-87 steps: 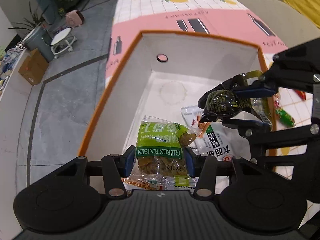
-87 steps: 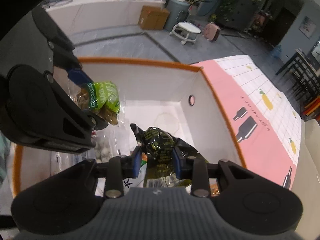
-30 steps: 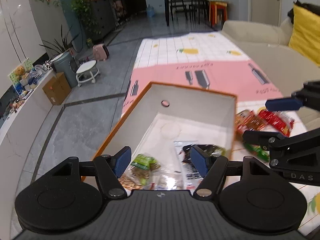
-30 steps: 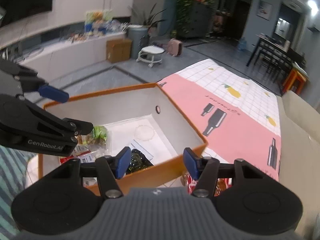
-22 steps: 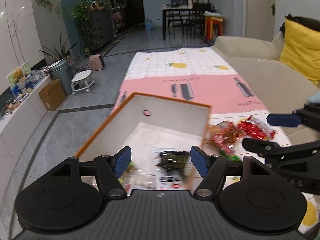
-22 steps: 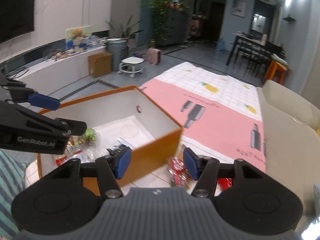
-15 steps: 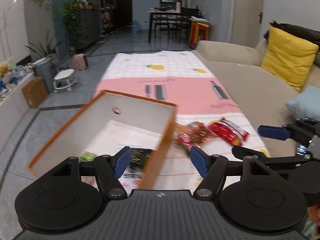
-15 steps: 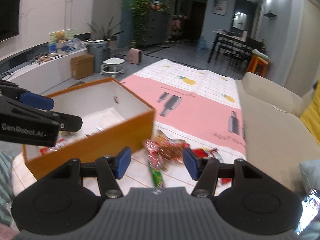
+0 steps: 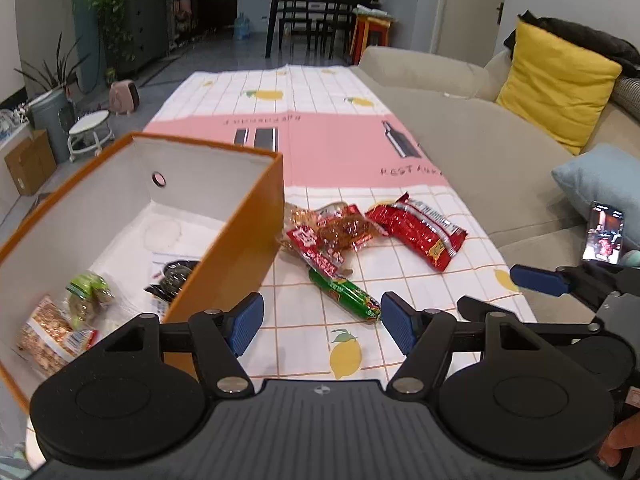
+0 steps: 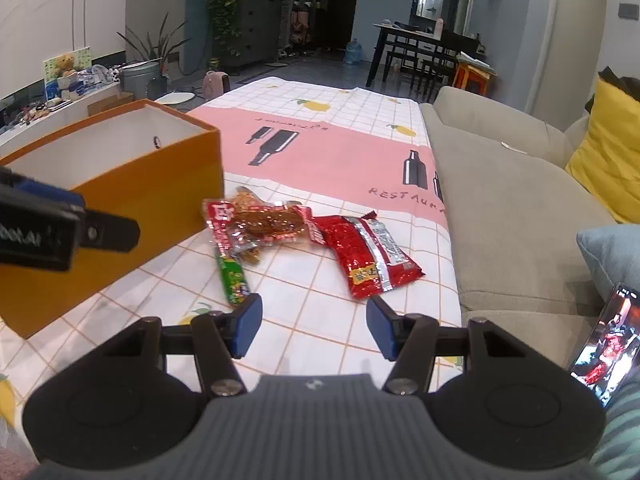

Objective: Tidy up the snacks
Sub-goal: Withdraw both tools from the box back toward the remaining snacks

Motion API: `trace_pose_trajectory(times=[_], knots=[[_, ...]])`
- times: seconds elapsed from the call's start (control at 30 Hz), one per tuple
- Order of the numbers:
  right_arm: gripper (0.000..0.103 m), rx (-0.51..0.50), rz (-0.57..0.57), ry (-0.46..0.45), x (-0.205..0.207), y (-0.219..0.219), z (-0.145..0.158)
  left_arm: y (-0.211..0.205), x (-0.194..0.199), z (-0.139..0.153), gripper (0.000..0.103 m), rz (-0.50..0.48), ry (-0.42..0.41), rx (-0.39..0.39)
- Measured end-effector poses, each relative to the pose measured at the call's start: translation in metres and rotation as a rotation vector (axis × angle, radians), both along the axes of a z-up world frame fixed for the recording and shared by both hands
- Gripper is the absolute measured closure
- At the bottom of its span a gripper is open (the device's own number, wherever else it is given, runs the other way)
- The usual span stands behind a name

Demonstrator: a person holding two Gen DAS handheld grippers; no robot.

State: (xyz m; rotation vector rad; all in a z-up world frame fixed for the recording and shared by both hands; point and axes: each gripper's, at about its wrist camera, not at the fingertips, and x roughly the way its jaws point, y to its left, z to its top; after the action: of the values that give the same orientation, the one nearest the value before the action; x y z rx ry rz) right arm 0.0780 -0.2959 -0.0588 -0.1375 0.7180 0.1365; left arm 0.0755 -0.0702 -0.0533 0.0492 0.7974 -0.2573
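Note:
An orange box (image 9: 256, 216) with a white inside stands on the table at left; it also shows in the right wrist view (image 10: 160, 184). Inside lie a green raisin bag (image 9: 88, 288), a dark packet (image 9: 174, 274) and a nut packet (image 9: 44, 340). On the cloth right of the box lie a red packet (image 9: 420, 232), a clear bag of brown snacks (image 9: 340, 232) and a green stick packet (image 9: 344, 292). The same snacks show in the right wrist view: red packet (image 10: 368, 256), brown snacks (image 10: 260, 224), green stick (image 10: 234, 276). My left gripper (image 9: 322, 322) is open and empty. My right gripper (image 10: 314, 326) is open and empty.
The table wears a pink and white checked cloth (image 9: 328, 148). A beige sofa (image 9: 472, 128) with a yellow cushion (image 9: 556, 80) and a blue cushion (image 9: 600, 184) runs along the right. A phone (image 9: 604, 232) lies near the sofa's edge.
Both grippers let go of their snacks into the box, opened, pulled back and swung right. The loose snacks on the cloth now sit ahead of both grippers.

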Motion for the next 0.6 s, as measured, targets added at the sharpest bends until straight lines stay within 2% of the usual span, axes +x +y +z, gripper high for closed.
trace_pose_trajectory(times=[0.3, 0.6], knots=[[0.054, 0.014, -0.027, 0.039, 0.034, -0.008, -0.029, -0.014, 0.043, -0.031, 0.028, 0.059, 0.117, -0.064], [0.053, -0.079, -0.011, 0.059, 0.078, -0.016, -0.064, -0.037, 0.077, -0.061, 0.029, 0.109, 0.195, -0.047]])
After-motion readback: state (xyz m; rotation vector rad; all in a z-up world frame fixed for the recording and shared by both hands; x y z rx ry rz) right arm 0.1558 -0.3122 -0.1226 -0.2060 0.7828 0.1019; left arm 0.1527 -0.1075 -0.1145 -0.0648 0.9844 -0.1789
